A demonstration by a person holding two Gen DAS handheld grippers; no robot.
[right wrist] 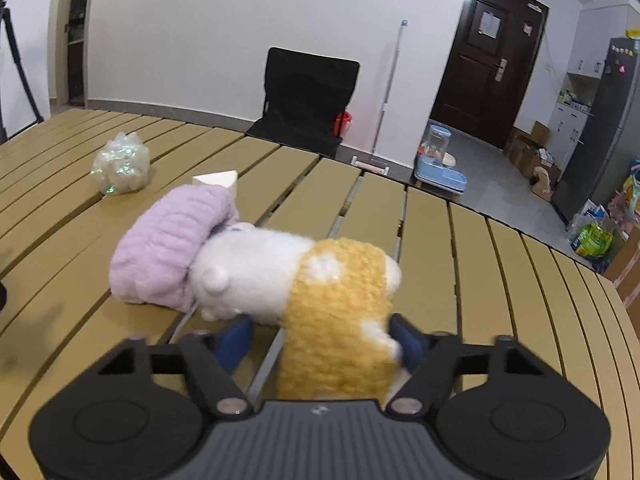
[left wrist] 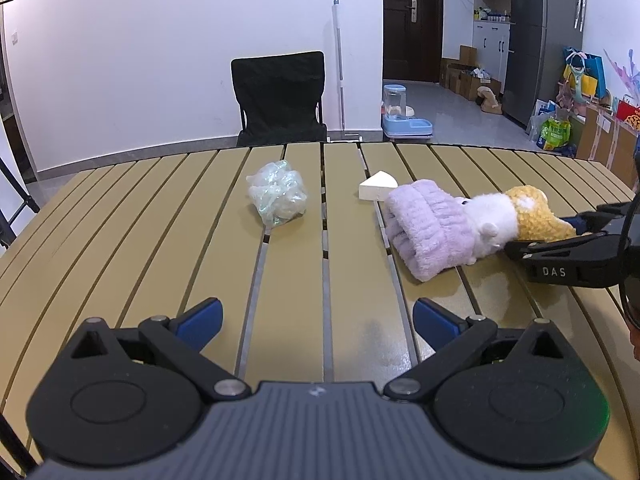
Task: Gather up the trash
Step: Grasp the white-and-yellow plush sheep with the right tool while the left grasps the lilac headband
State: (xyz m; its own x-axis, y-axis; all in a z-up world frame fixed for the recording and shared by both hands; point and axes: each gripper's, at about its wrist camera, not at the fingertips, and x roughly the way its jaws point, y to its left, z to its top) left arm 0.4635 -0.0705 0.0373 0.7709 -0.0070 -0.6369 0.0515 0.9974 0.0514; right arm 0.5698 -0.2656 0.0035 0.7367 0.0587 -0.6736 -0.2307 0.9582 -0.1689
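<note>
A crumpled clear plastic wad (left wrist: 278,198) (right wrist: 120,168) lies on the tan slatted table (left wrist: 160,240), left of centre. To its right lie a white wedge-shaped piece (left wrist: 378,186) (right wrist: 218,180) and a rolled purple towel (left wrist: 424,228) (right wrist: 168,244). A white and yellow plush toy (left wrist: 520,212) (right wrist: 280,272) lies against the towel. My right gripper (right wrist: 320,332) (left wrist: 544,236) straddles the toy's yellow end. Its right pad touches the plush, and a strip of table shows beside the left pad. My left gripper (left wrist: 316,308) hovers open over bare slats, well short of the plastic wad.
A black folding chair (left wrist: 280,96) stands behind the table's far edge, with a mop handle (left wrist: 339,60) against the white wall. A blue pet feeder (left wrist: 400,114) sits on the floor beyond. A tripod leg (left wrist: 16,196) stands off the table's left side.
</note>
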